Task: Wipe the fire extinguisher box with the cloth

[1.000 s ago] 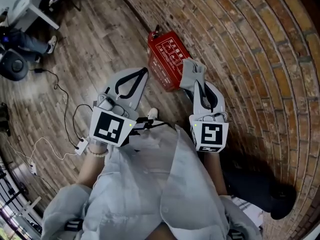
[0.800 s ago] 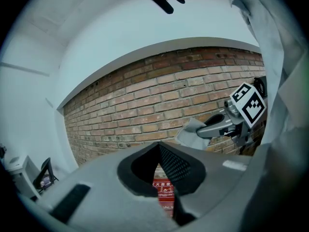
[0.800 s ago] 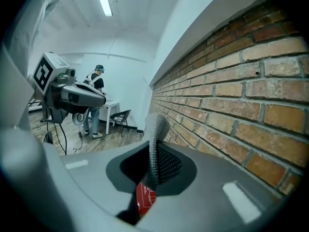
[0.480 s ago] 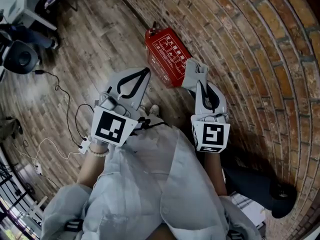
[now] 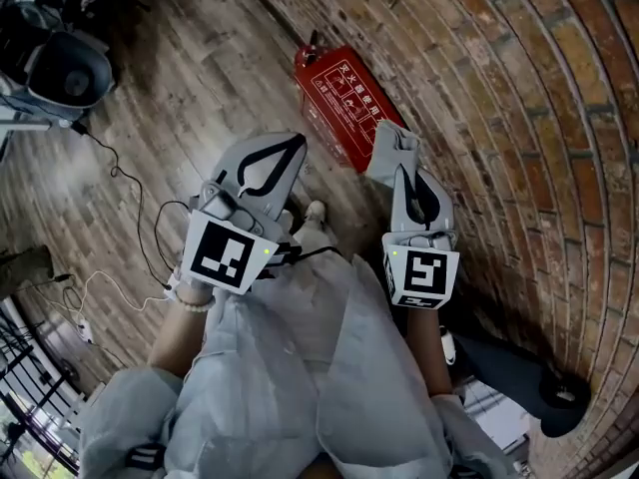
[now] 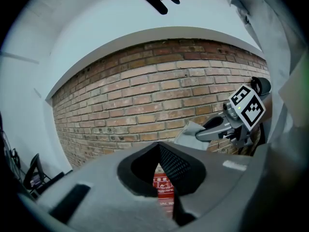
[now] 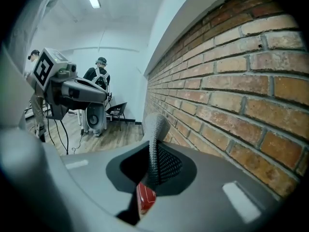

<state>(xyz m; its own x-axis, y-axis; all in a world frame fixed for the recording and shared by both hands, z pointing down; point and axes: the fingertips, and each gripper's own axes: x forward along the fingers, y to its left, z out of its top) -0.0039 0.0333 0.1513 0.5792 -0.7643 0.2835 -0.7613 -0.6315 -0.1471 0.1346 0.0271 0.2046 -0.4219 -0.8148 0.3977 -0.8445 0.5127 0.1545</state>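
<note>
The red fire extinguisher box (image 5: 344, 98) lies on the wood floor against the brick wall; a slice of it shows through each gripper's jaws (image 6: 164, 190) (image 7: 145, 197). My right gripper (image 5: 399, 171) (image 7: 152, 153) is shut on a grey cloth (image 5: 389, 148) (image 7: 154, 129), which hangs just to the right of the box's near end. In the left gripper view the cloth (image 6: 192, 132) sticks out of the right gripper (image 6: 205, 134). My left gripper (image 5: 293, 146) (image 6: 159, 151) is shut with nothing in it, held above the floor to the left of the box's near end.
A curved brick wall (image 5: 519, 98) runs along the right. Cables (image 5: 130, 208) and a round dark device (image 5: 65, 68) lie on the floor at the left. A dark object (image 5: 519, 377) rests by the wall behind me. People (image 7: 99, 74) stand far off in the room.
The head view has shifted, so the box and floor items sit a little differently in frame. Both grippers keep their places, and the cloth stays in the right one.
</note>
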